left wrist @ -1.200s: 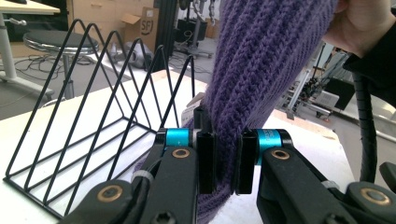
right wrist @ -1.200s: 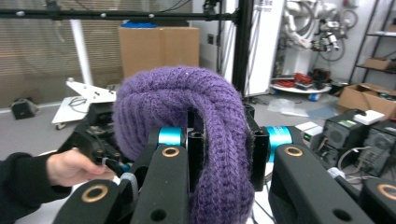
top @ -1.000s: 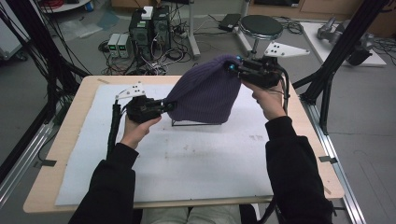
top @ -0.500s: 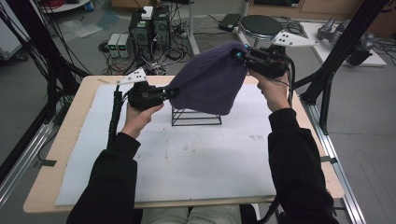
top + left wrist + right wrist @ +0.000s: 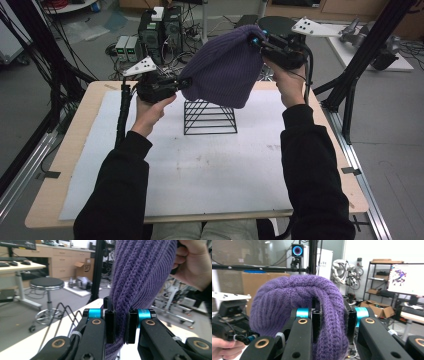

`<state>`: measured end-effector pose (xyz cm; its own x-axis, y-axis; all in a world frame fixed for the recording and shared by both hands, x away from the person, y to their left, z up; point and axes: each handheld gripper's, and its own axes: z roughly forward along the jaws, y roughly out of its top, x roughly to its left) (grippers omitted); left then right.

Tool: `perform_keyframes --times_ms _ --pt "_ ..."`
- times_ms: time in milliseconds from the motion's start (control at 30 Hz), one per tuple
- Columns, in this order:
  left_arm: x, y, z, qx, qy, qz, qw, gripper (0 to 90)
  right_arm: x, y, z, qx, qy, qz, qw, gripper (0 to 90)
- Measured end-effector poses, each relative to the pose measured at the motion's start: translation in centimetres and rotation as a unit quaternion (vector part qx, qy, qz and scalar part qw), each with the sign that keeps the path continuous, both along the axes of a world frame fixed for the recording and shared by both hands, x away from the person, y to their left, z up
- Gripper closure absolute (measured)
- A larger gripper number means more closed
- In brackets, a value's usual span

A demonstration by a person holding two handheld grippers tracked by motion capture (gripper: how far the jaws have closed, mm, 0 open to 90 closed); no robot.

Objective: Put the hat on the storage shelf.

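Observation:
A purple knit beanie (image 5: 222, 67) hangs in the air between my two grippers, above a black wire rack (image 5: 210, 117) that stands on the white mat. My left gripper (image 5: 182, 84) is shut on the beanie's left edge; in the left gripper view its jaws pinch the ribbed knit (image 5: 130, 282) at the left gripper (image 5: 121, 326). At the beanie's upper right edge, higher up, my right gripper (image 5: 255, 41) is shut on it. The right gripper view has the right gripper (image 5: 333, 326) clamped on a thick fold of the beanie (image 5: 294, 300), with the other hand's gripper (image 5: 234, 322) at lower left.
A white mat (image 5: 200, 165) covers the wooden table (image 5: 75, 155). Black frame posts (image 5: 50, 55) stand at the left and at the right (image 5: 367, 55). Computers and cables (image 5: 160, 27) lie on the floor behind the table, and a stool (image 5: 277, 22) stands there too.
Both grippers have risen with the beanie, which has lifted off the wire rack; the rack was covered and now stands uncovered below it.

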<state>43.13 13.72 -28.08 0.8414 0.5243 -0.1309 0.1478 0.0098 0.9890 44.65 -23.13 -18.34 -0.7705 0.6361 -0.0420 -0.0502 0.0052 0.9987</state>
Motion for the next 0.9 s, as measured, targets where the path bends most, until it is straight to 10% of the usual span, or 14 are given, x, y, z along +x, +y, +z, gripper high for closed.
perform_keyframes --times_ms 900 --pt "2.5 -0.8 0.7 -0.032 0.0 0.021 0.9993 82.2 2.1 0.0 0.7 0.023 -0.001 -0.038 0.999 74.8"
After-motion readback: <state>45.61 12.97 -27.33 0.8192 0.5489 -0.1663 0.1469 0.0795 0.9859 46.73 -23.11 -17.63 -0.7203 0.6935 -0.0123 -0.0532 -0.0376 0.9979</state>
